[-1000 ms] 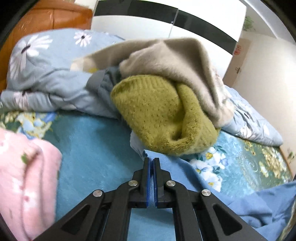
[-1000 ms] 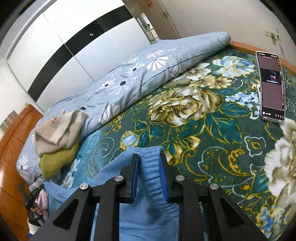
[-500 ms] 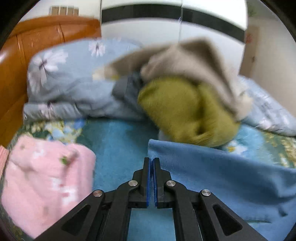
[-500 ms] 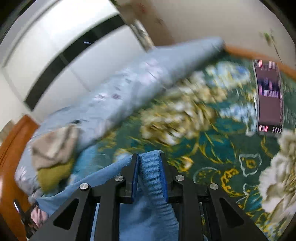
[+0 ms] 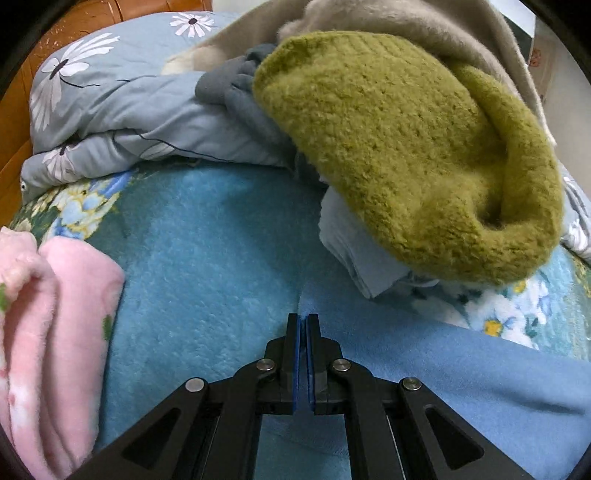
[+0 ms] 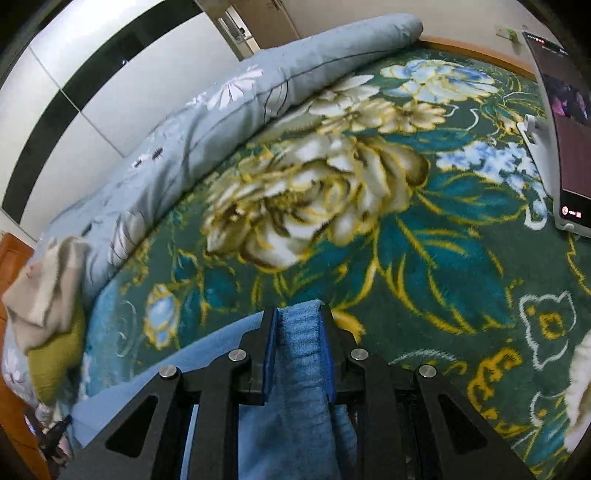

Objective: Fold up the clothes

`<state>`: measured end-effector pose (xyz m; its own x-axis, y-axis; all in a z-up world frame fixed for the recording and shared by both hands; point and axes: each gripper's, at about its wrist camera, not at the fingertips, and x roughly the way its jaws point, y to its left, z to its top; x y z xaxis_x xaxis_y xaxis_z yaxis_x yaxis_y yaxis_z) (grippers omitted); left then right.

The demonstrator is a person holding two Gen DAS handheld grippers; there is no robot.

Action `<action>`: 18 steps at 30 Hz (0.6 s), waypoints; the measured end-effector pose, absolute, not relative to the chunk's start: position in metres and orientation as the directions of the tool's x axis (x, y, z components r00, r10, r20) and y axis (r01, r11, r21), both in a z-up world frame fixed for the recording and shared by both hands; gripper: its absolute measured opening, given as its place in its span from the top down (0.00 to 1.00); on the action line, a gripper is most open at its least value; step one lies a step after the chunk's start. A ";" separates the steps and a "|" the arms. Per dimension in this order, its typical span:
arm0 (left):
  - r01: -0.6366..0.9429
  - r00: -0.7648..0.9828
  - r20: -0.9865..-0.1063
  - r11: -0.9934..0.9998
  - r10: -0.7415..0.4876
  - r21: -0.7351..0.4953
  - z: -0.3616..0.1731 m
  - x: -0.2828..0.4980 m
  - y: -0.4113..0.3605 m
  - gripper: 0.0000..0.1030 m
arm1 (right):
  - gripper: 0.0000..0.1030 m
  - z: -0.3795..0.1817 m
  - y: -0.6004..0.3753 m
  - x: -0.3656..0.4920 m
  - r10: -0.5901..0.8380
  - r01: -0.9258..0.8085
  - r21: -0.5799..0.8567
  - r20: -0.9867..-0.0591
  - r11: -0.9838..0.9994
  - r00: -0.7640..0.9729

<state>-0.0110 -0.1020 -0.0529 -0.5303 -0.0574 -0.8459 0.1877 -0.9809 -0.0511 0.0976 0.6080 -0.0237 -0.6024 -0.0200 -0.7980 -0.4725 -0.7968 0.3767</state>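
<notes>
A blue garment [image 5: 461, 373] lies spread on the bed between my two grippers. My left gripper [image 5: 303, 321] is shut on its thin corner edge, low over the blue blanket [image 5: 207, 258]. My right gripper [image 6: 298, 314] is shut on a thick ribbed fold of the same blue garment [image 6: 295, 387], held just above the floral bedspread [image 6: 406, 240]. The garment stretches left from the right gripper toward the clothes pile.
A pile with an olive knit sweater [image 5: 406, 140] under a beige garment [image 5: 424, 26] sits close ahead of the left gripper. A pink garment [image 5: 44, 332] lies left. A grey-blue daisy quilt [image 6: 221, 110] runs along the bed. A phone [image 6: 557, 129] lies at right.
Both grippers have dropped toward the bed with the blue garment. The left gripper moved closer to the olive sweater pile; the garment now lies flatter on the bed.
</notes>
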 end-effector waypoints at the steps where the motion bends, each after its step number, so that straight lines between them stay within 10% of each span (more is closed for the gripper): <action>1: 0.183 -0.530 -0.846 -0.982 -0.051 -0.056 -0.052 -0.010 -0.102 0.94 | 0.78 -0.022 0.608 0.099 -0.024 -0.469 0.378 -0.797 -0.798 -0.603; 5: 0.159 -0.526 -0.850 -0.981 0.010 -0.111 -0.043 0.000 -0.100 0.86 | 0.77 -0.009 0.605 0.103 -0.024 -0.456 0.362 -0.803 -0.813 -0.595; 10: 0.114 -0.585 -0.805 -0.973 0.099 -0.203 -0.015 0.034 -0.096 0.43 | 0.73 0.025 0.603 0.145 0.013 -0.447 0.350 -0.775 -0.823 -0.631; 18: 0.024 -0.675 -0.693 -0.931 0.254 -0.364 0.010 0.131 -0.109 0.29 | 0.67 0.016 0.608 0.278 -0.008 -0.477 0.461 -0.725 -0.748 -0.688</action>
